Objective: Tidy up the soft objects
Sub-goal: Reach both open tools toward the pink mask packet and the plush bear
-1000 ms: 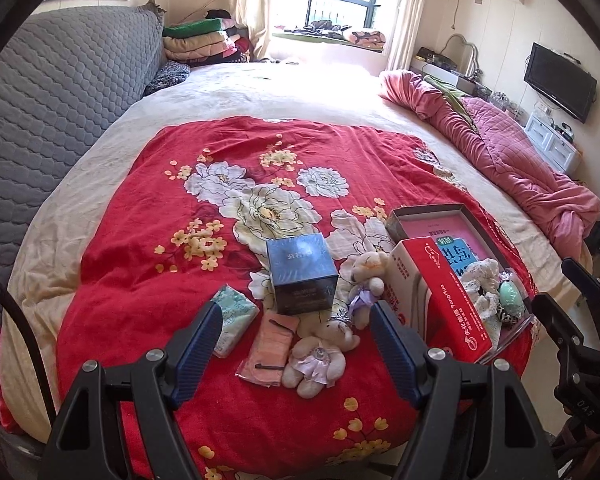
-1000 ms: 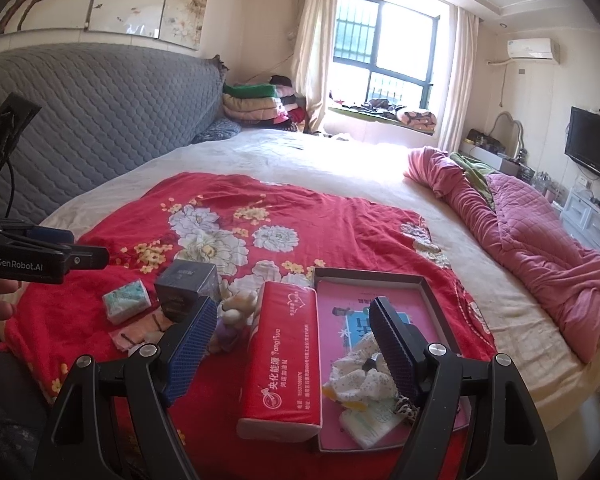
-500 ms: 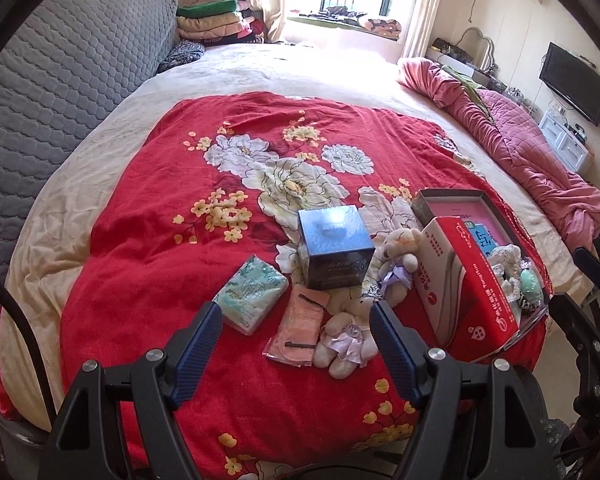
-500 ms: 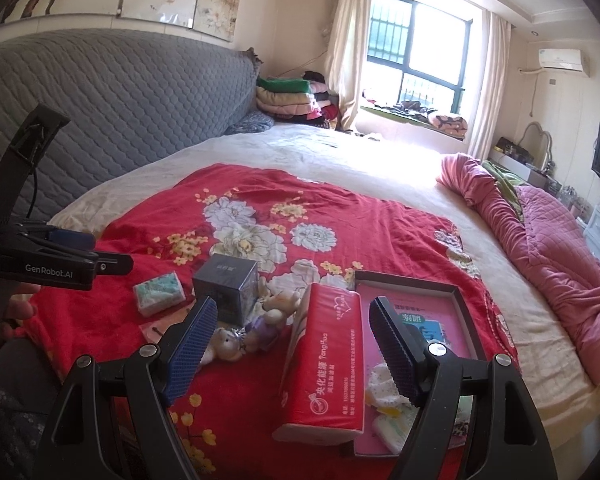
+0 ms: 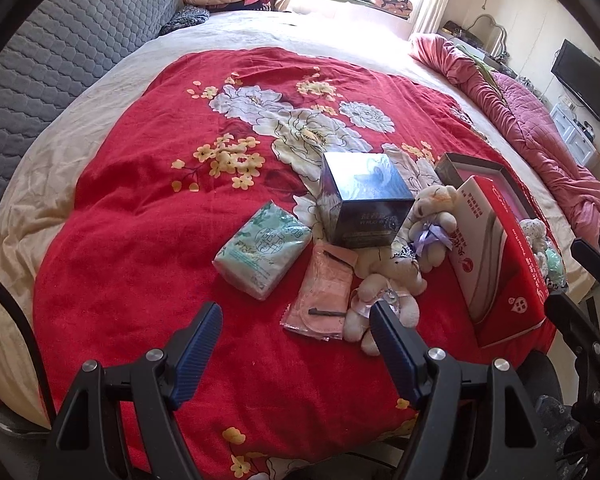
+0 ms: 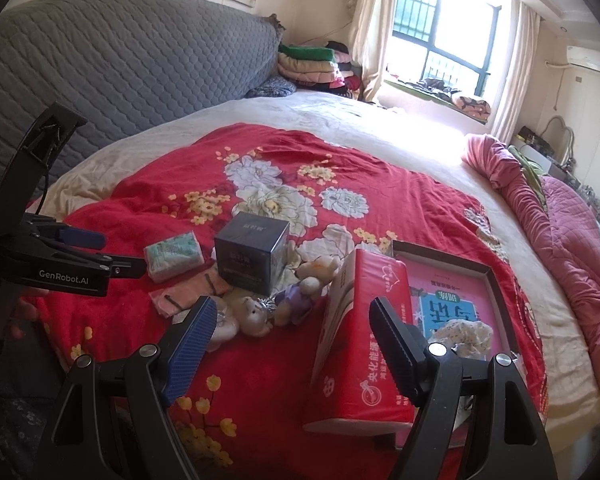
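Observation:
On the red flowered blanket lie two small teddy bears, a green tissue pack, a pink packet, a dark blue box and a red tissue carton. Behind the carton is an open flat box with white soft things in it. My left gripper hangs open above the blanket, just short of the pink packet and the near bear. My right gripper is open too, in front of the red carton and the bears, holding nothing.
A grey quilted headboard runs along the left. A rolled pink quilt lies at the bed's right side. Folded bedding is stacked by the window. The left gripper's body shows at the left of the right wrist view.
Both grippers have sunk toward the blanket and come nearer the pile of things. The objects look larger and lie where they were. Both grippers stayed open.

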Available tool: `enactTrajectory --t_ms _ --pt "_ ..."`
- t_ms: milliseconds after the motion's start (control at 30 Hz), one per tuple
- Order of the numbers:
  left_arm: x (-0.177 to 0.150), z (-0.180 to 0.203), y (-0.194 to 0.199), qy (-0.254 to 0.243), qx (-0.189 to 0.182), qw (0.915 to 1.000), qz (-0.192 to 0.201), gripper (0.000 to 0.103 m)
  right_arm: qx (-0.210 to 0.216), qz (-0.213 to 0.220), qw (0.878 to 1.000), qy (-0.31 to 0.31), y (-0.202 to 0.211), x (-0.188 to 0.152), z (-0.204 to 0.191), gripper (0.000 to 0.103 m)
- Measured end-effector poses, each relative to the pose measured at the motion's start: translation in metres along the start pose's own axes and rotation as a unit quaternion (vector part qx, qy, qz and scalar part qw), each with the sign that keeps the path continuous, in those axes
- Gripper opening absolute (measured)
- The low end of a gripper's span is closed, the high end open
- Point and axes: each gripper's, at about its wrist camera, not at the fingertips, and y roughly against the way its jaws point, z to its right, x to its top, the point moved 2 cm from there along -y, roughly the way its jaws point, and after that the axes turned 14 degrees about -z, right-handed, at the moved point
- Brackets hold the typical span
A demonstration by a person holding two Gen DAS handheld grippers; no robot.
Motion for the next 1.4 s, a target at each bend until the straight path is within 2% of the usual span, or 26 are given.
enactTrajectory --t_ms 233,400,467,567,633,767,867,967,1233,1400 --pt "-0.002 -0.001 -0.020 -0.007 -0.009 0.9998 -0.018 0.075 0.031 -0.036 0.999 0.014 -0.029 0.005 -0.021 0.080" --pt "-0.002 -0.003 -0.031 -0.006 -0.011 0.9996 -0.027 0.075 0.031 -0.063 0.997 0.017 -0.050 0.005 -0.031 0.080" --pt "-0.001 -0.002 -0.036 -0.006 -0.013 0.9994 -0.031 0.075 0.020 -0.065 0.997 0.025 -0.053 0.010 -0.030 0.080" --pt "0.000 0.001 -0.040 -0.012 -0.016 0.9992 -0.034 0.075 -0.019 -0.069 0.996 0.053 -0.061 0.022 -0.023 0.080" --pt "0.003 0.002 -0.042 -0.013 -0.018 0.9992 -0.032 0.075 -0.038 -0.088 0.994 0.060 -0.072 0.030 -0.014 0.080" --pt "0.012 0.002 -0.047 -0.013 -0.027 0.9991 -0.029 0.075 -0.034 -0.131 0.990 0.045 -0.092 0.038 -0.003 0.080" --pt "0.016 0.003 -0.051 -0.015 -0.037 0.9989 -0.026 0.075 -0.009 -0.152 0.988 0.016 -0.104 0.044 -0.001 0.080" --pt "0.017 0.002 -0.055 -0.016 -0.042 0.9986 -0.029 0.075 -0.001 -0.172 0.985 -0.011 -0.115 0.050 -0.001 0.072" --pt "0.018 0.001 -0.060 -0.026 -0.057 0.9977 -0.027 0.075 -0.046 -0.250 0.966 -0.039 -0.157 0.058 -0.002 0.063" --pt "0.021 0.000 -0.062 -0.025 -0.065 0.9972 -0.027 0.076 -0.087 -0.263 0.959 -0.054 -0.178 0.063 -0.001 0.061"
